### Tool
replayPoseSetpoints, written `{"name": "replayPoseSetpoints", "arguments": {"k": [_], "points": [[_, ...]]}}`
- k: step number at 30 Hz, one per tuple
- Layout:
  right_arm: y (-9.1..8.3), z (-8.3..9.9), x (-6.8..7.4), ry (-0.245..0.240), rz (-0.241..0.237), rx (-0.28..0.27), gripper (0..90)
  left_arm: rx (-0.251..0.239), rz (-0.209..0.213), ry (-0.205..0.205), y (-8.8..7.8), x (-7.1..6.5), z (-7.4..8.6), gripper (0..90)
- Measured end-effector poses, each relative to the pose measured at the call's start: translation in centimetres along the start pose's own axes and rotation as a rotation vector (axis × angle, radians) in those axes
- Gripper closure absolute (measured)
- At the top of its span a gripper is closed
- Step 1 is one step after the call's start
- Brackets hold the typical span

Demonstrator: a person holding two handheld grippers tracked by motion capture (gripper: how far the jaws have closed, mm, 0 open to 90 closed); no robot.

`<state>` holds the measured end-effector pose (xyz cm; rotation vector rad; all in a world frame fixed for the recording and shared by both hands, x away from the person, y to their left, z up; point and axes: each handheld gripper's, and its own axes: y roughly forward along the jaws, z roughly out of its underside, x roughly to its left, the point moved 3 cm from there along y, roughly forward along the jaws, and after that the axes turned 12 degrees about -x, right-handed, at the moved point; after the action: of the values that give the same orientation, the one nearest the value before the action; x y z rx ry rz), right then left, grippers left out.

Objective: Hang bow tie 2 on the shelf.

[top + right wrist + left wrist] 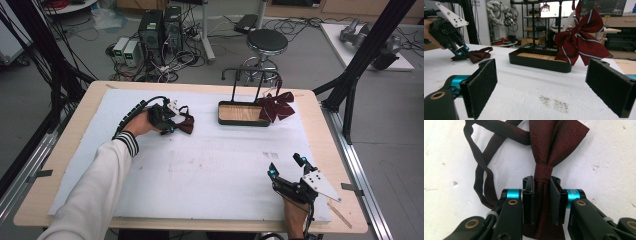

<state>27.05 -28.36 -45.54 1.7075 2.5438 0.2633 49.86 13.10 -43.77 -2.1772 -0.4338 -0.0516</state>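
Left gripper view shows the left tongs seemingly clamped on the bow tie near its knot, right tongs apart; slick fabric could slip free.

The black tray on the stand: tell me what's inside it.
The black tray shows a bare wooden floor; nothing lies in it. The striped bow hanging from the rack covers its right end, so that corner is hidden.

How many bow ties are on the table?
2. A plain dark red bow tie lies on the white mat at the left, pinched by the left gripper. A striped bow tie hangs on the stand at the back right.
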Motion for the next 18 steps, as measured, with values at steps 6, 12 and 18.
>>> {"name": "replayPoseSetpoints", "arguments": {"k": [6,12,18], "points": [[0.0,0.0,0.0,0.000,0.000,0.003,9.4,-0.041,-0.029,-0.008,-0.6,-0.4,-0.4,75.4],[0.0,0.0,0.0,-0.001,-0.001,0.002,9.4,-0.104,-0.072,-0.022,-1.4,-0.4,-0.8,75.5],[0.0,0.0,0.0,-0.001,-0.001,0.003,9.4,-0.187,-0.136,-0.012,-2.2,-0.4,-1.6,75.5]]}}
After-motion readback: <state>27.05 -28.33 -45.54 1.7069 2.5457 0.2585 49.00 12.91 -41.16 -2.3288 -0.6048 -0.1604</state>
